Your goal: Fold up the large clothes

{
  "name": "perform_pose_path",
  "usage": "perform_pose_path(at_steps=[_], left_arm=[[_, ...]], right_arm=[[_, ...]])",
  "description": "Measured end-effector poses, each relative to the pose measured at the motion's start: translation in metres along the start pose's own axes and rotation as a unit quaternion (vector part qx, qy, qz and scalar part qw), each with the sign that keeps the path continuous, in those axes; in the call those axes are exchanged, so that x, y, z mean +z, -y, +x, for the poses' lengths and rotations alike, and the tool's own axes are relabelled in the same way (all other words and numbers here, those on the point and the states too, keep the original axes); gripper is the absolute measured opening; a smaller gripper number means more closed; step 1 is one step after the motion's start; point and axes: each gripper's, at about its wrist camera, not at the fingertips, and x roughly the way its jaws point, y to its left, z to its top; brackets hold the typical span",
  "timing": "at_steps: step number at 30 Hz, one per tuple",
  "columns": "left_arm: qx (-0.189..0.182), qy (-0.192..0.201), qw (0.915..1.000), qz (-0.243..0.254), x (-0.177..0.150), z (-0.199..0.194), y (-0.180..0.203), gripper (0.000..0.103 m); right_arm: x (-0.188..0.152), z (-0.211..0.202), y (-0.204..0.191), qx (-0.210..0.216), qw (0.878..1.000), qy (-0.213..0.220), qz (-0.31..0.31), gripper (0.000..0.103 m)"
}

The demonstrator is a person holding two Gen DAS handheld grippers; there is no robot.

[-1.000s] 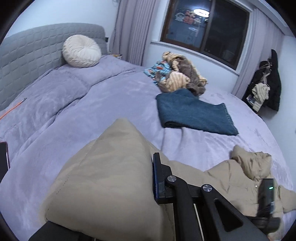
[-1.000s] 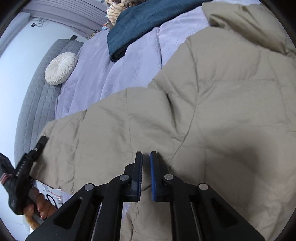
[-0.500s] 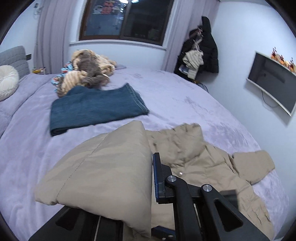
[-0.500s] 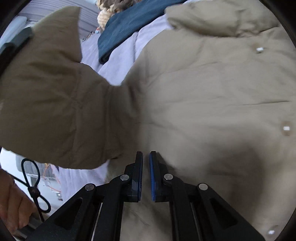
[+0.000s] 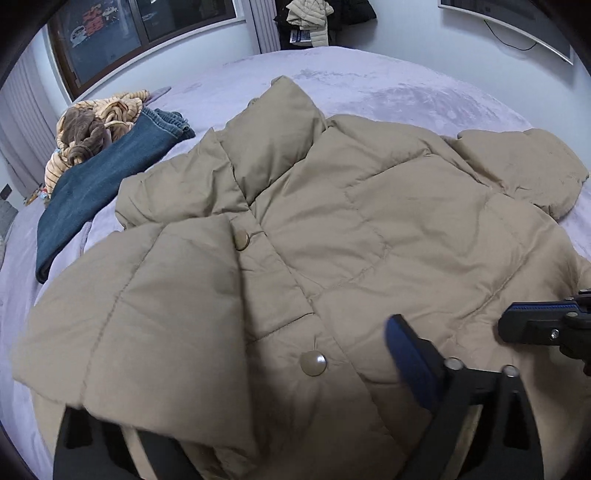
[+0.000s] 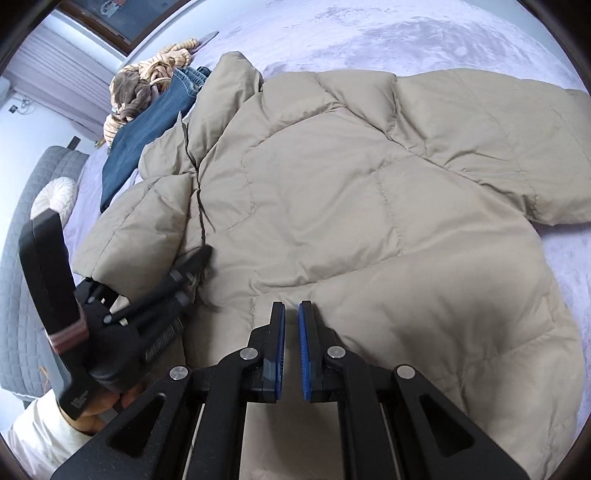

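Left gripper (image 6: 173,273) angled down over tan jacket (image 5: 369,221), jaws opening, sleeve (image 5: 147,314) now dropped across front; right gripper (image 6: 291,332) nearly closed, empty

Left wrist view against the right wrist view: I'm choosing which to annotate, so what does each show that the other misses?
Only the left wrist view: two round snap buttons, the wall-mounted screen, hanging coats. Only the right: the grey quilted headboard, the round cream cushion, a hand. Both: the beige puffer jacket, the folded blue jeans, the lilac bedspread.
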Motion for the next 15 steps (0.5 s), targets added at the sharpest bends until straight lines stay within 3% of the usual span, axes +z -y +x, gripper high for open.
perform_pose_path(at_steps=[4,7,9,10,11,15], left_arm=[[-0.008,0.006,0.9999,0.010,-0.006,-0.029,-0.005,0.101],[-0.018,0.026,0.9992,-0.024,-0.012,-0.063,-0.039,0.101],[-0.009,0.033,0.9967,-0.073,-0.022,-0.084,-0.077,0.101],[-0.002,0.033,0.9943,-0.101,-0.028,-0.092,-0.097,0.101],[0.003,0.030,0.9905,-0.134,-0.035,-0.097,-0.120,0.101],[0.032,-0.001,0.9580,-0.285,-0.072,-0.088,-0.215,0.101]], right_arm=[[0.002,-0.011,0.016,-0.001,1.000,0.000,-0.001,0.009],[0.000,-0.026,0.014,-0.003,1.000,0.004,-0.027,0.010],[-0.001,-0.034,0.002,-0.008,0.998,0.011,-0.058,0.030],[-0.001,-0.037,-0.006,-0.010,0.997,0.016,-0.074,0.056],[-0.001,-0.040,-0.020,-0.009,0.995,0.027,-0.095,0.072],[-0.014,-0.037,-0.082,-0.015,0.976,0.043,-0.211,0.075]])
